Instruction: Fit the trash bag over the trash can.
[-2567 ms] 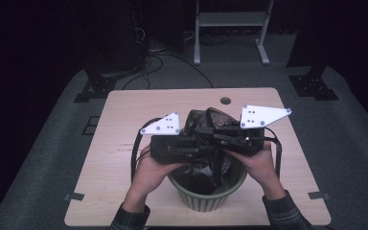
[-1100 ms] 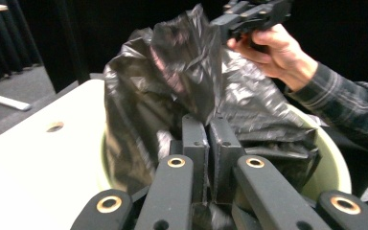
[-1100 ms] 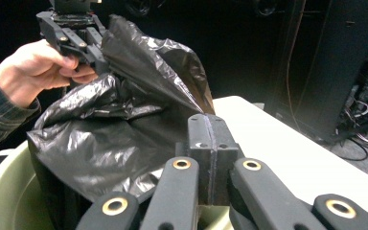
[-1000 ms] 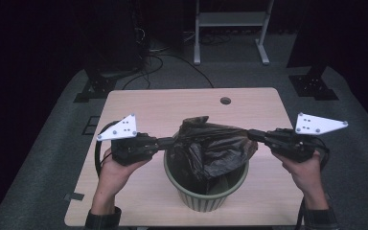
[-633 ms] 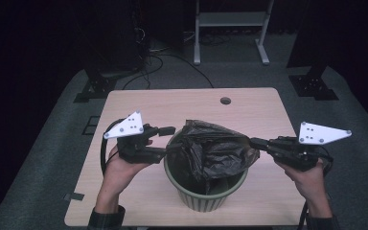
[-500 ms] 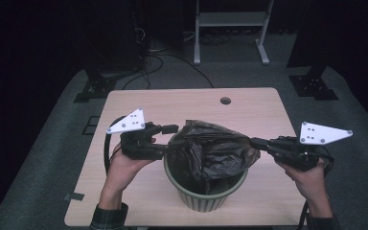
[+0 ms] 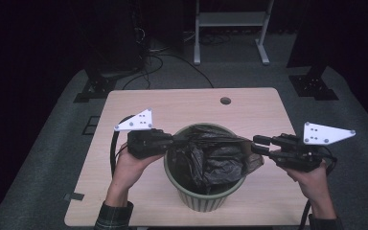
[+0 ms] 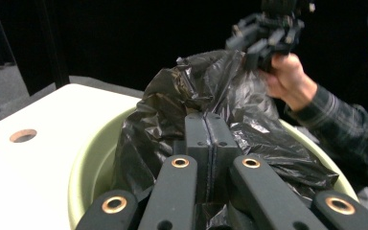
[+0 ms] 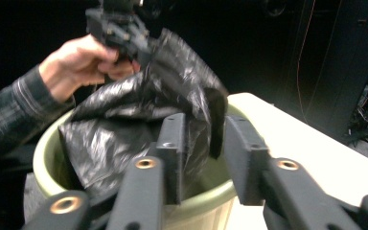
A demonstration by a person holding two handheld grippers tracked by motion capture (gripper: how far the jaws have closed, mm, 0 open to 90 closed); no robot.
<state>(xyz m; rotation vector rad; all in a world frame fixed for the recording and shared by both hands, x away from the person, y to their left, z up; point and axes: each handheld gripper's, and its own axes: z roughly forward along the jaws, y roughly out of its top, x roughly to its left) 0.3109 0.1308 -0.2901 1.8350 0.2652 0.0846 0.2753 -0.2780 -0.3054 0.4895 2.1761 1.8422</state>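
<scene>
Black bag (image 7: pixel 215 155) lines the green bin (image 7: pixel 206 199), stretched between both tools. Left hand-held gripper (image 7: pixel 175 141) is clamped tight on the bag's near edge; right hand-held gripper (image 7: pixel 258 145) stands parted, bag film draped between its jaws, contact unclear. Beyond them, the pale wooden surface (image 7: pixel 191 105) bears a round hole (image 7: pixel 225 101). Dark room behind: cables, a metal stand (image 7: pixel 230 24), grey carpet. Bin interior is hidden by folds.
</scene>
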